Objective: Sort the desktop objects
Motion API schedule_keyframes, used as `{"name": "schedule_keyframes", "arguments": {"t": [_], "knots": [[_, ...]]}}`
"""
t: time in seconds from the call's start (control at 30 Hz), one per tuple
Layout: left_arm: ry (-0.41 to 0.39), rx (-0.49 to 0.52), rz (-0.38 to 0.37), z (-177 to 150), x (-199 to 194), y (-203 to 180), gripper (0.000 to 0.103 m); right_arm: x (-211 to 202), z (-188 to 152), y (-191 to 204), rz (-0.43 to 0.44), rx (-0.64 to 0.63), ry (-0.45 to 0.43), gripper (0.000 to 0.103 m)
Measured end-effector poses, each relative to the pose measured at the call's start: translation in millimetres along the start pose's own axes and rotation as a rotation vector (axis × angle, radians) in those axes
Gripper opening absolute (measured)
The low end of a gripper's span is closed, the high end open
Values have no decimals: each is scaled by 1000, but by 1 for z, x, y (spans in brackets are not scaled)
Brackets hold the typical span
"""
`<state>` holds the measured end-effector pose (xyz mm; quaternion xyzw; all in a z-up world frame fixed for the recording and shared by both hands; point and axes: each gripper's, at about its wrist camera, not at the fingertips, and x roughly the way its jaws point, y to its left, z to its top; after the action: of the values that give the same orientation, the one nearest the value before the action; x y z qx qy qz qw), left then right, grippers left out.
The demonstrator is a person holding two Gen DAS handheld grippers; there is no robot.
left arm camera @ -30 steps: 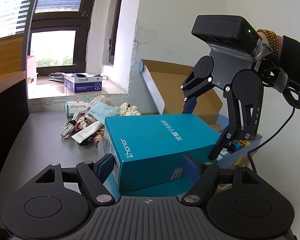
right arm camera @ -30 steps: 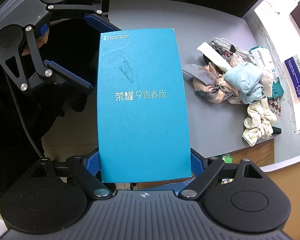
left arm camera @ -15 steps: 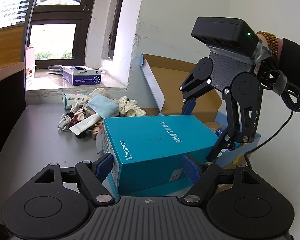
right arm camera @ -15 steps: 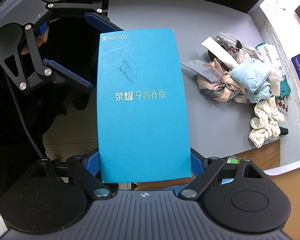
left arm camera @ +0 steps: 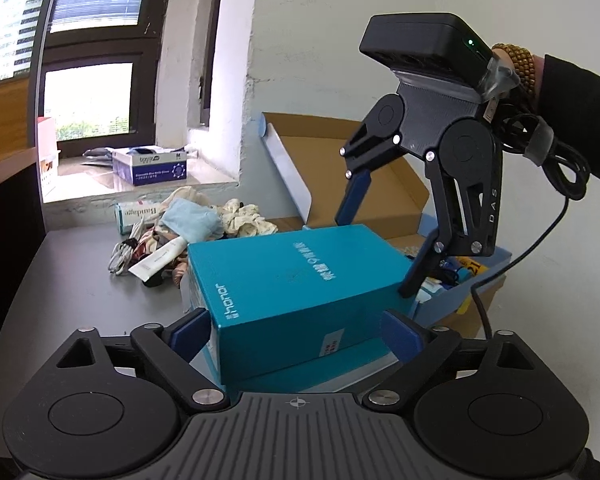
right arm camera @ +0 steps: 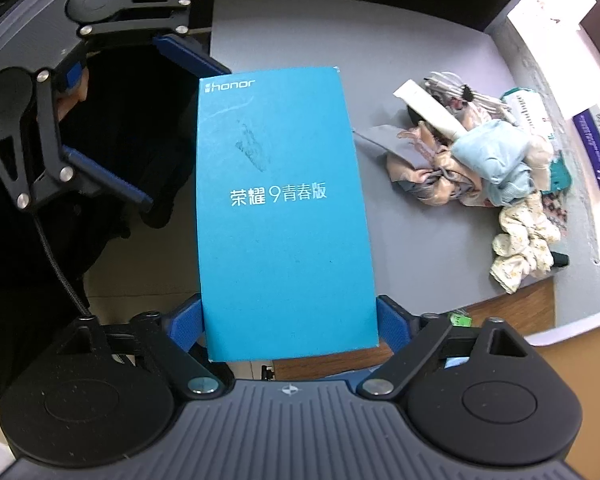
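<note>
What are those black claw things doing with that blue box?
A person is sorting a desk with a gripping tool in each hand. The right tool is clamped on one end of the teal phone box, holding it above the grey table. The left tool is open at the other end, not gripping. A pile of cloths lies on the table, and an open cardboard box stands nearby.

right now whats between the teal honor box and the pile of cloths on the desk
Only bare grey desk lies between the teal honor box and the pile of cloths; the right wrist view shows this.
</note>
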<state>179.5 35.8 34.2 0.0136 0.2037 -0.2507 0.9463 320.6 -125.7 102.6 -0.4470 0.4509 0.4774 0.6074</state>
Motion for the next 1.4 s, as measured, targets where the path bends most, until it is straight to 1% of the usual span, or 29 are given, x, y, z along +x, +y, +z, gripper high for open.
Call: {"name": "schedule_keyframes", "arguments": {"t": [0.1, 0.2, 0.3, 0.37, 0.43, 0.53, 0.63, 0.67, 0.73, 0.77, 0.83, 0.87, 0.93, 1.0, 1.03, 1.1, 1.13, 1.17, 1.2, 1.23, 1.27, 1.3, 1.33, 1.37, 1.4], "knots": [[-14, 16, 0, 3, -5, -4, 97, -9, -2, 4, -36, -3, -23, 98], [-31, 36, 6, 5, -11, -9, 103, -23, -7, 11, -76, 11, -72, 100], [-46, 53, 8, 8, -16, -12, 103, -40, -14, 24, -153, 11, -158, 102], [-49, 59, 7, 10, -18, -14, 103, -51, -22, 34, -204, 28, -234, 102], [-70, 57, 19, 13, -16, -12, 103, -62, -32, 43, -263, 66, -318, 102], [-103, 53, 38, 19, -11, -9, 103, -69, -49, 54, -375, 167, -459, 102], [-137, 49, 57, 25, -7, -6, 103, -63, -63, 64, -507, 302, -558, 102], [-148, 48, 63, 27, -5, -5, 103, -60, -66, 66, -536, 351, -584, 102], [-170, 45, 76, 30, -2, -3, 103, -52, -72, 71, -564, 468, -634, 102], [-201, 15, 120, 30, -2, -1, 103, -48, -75, 73, -580, 540, -663, 101], [-256, -35, 221, 29, -2, -1, 103, -40, -83, 80, -626, 684, -738, 89], [-267, -36, 275, 28, -1, -4, 103, -36, -86, 86, -650, 741, -777, 83], [-241, -1, 357, 27, 6, -11, 103, -25, -90, 97, -708, 815, -832, 82], [-218, -3, 333, 23, 11, -14, 103, -11, -87, 105, -756, 844, -834, 80], [-207, -4, 319, 22, 14, -15, 103, -6, -85, 107, -755, 850, -826, 80], [-204, -42, 274, 18, 16, -14, 102, 3, -83, 110, -747, 882, -838, 80], [-202, -51, 261, 17, 17, -15, 99, 7, -82, 110, -735, 898, -843, 77], [-203, -56, 255, 16, 19, -15, 96, 11, -81, 110, -726, 913, -848, 65], [-201, -63, 241, 15, 20, -15, 89, 14, -81, 110, -721, 929, -853, 51], [-197, -75, 219, 15, 21, -14, 86, 16, -81, 111, -720, 948, -858, 48], [-194, -79, 210, 15, 22, -13, 86, 19, -82, 110, -722, 969, -860, 45], [-191, -83, 203, 15, 23, -13, 84, 20, -83, 110, -717, 985, -864, 36], [-188, -86, 195, 14, 24, -13, 82, 21, -84, 110, -706, 994, -866, 31], [-180, -81, 189, 14, 25, -13, 82, 22, -83, 110, -695, 997, -864, 29], [-167, -79, 185, 14, 26, -12, 81, 22, -84, 111, -689, 998, -862, 29]]}}
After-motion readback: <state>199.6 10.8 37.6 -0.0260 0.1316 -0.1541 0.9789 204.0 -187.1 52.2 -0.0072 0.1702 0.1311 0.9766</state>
